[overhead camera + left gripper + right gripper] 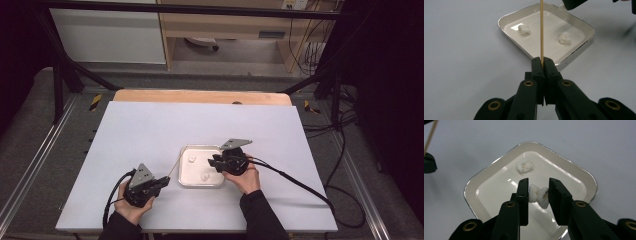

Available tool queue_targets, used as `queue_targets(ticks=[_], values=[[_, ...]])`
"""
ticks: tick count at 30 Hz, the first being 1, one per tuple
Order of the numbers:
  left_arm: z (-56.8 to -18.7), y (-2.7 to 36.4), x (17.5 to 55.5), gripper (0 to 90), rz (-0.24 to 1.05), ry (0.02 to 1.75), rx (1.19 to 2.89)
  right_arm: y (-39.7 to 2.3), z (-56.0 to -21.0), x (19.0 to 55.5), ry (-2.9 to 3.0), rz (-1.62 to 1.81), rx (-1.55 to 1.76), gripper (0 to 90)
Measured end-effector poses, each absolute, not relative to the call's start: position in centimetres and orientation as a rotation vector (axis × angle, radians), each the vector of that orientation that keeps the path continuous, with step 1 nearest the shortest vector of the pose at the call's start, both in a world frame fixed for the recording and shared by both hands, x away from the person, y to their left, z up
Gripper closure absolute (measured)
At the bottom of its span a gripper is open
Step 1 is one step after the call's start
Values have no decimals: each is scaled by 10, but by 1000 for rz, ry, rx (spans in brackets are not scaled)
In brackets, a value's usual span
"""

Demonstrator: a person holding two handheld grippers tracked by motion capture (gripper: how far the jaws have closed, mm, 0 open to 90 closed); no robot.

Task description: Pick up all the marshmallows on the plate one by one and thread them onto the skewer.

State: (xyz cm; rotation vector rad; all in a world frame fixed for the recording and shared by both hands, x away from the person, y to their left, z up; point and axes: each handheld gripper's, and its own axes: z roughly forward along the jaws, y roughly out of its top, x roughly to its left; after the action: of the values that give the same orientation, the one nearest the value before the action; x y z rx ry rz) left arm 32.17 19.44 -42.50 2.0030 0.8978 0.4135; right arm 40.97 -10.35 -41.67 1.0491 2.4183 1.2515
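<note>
A shallow white tray (192,172) (554,50) (499,187) sits mid-table with two white doughy lumps in it. My left gripper (164,181) (543,61), just left of the tray, is shut on a thin wooden skewer (175,166) (541,30) that points out over the tray. My right gripper (212,162) (538,182) hovers open above the tray's right side. The near lump (205,176) (564,38) (538,196) appears in the gap between its jaws and lies loose on the tray. The other lump (191,159) (524,29) (524,166) rests farther left.
A white mat (150,130) covers the table, with a wooden edge (200,96) at the back. Black cables (300,182) trail from both grippers to the sides. Metal frame rails (30,165) flank the table.
</note>
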Motion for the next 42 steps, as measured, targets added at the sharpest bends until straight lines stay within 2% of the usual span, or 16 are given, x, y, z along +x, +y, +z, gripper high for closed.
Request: queue_targets(ticks=[13,31,42], values=[[-425,183,317,888,405,850,1999,-120,-383,400,2352,1452,1016,737],[-430,167,311,888,393,760,2026,-131,-359,397,2278,1714,1009,751],[-431,164,310,888,400,740,2022,-129,-357,399,2280,1862,1017,750]])
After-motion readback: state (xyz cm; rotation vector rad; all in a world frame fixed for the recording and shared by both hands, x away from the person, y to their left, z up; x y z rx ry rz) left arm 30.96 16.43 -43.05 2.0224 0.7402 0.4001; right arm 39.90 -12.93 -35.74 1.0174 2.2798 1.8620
